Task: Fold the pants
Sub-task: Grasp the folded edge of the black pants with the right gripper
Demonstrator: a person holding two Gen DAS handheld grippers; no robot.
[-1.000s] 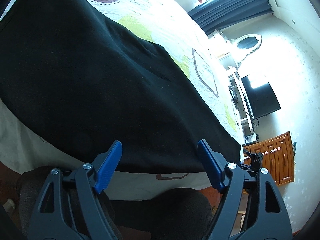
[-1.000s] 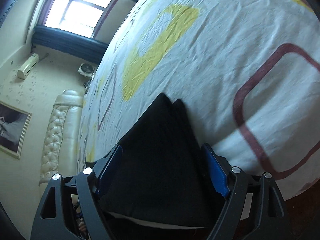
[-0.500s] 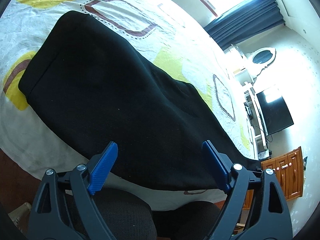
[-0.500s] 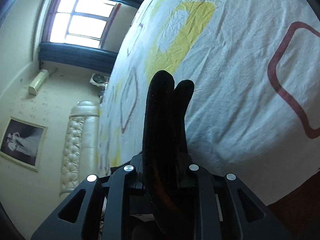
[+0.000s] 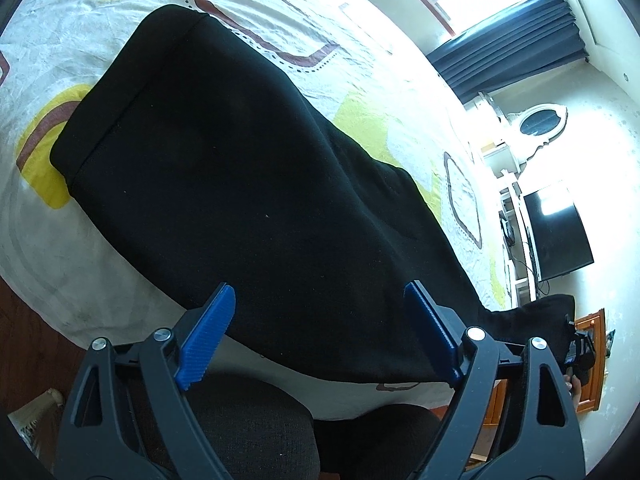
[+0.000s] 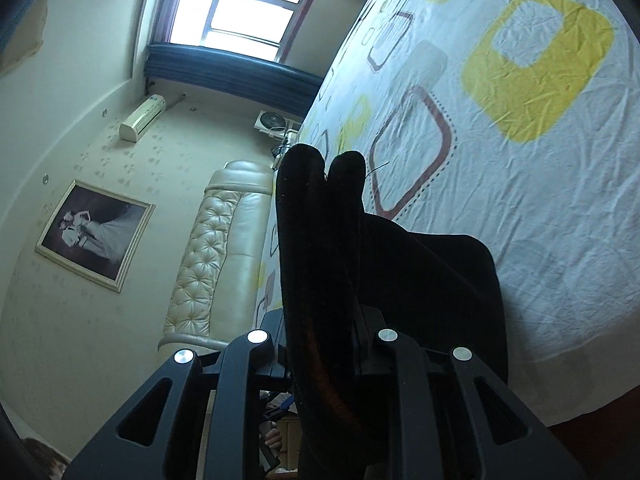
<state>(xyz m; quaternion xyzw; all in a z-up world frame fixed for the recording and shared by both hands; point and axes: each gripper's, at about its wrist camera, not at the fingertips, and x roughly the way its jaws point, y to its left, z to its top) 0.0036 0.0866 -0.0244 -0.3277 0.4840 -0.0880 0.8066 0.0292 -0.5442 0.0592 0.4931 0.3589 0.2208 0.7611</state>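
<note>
Black pants [image 5: 256,184] lie lengthwise on a bed with a white sheet patterned in yellow and brown [image 5: 48,232]. The waistband is at the upper left in the left wrist view. My left gripper [image 5: 320,332] is open, its blue pads [image 5: 208,336] hovering over the near edge of the pants. My right gripper [image 6: 324,320] is shut on the leg ends of the pants [image 6: 320,220], which bunch upright between the fingers, lifted off the sheet [image 6: 540,160]. It also shows at the far right of the left wrist view [image 5: 576,348].
A padded cream headboard [image 6: 208,256] and a framed picture [image 6: 92,232] are on the wall. A window with dark curtains [image 5: 512,20], a television [image 5: 560,236] and a wooden cabinet [image 5: 588,364] stand beyond the bed. A dark cushion [image 5: 256,432] is below the left gripper.
My right gripper closed on the leg ends and lifted them up off the bed. My left gripper pulled back and up, so more of the pants shows.
</note>
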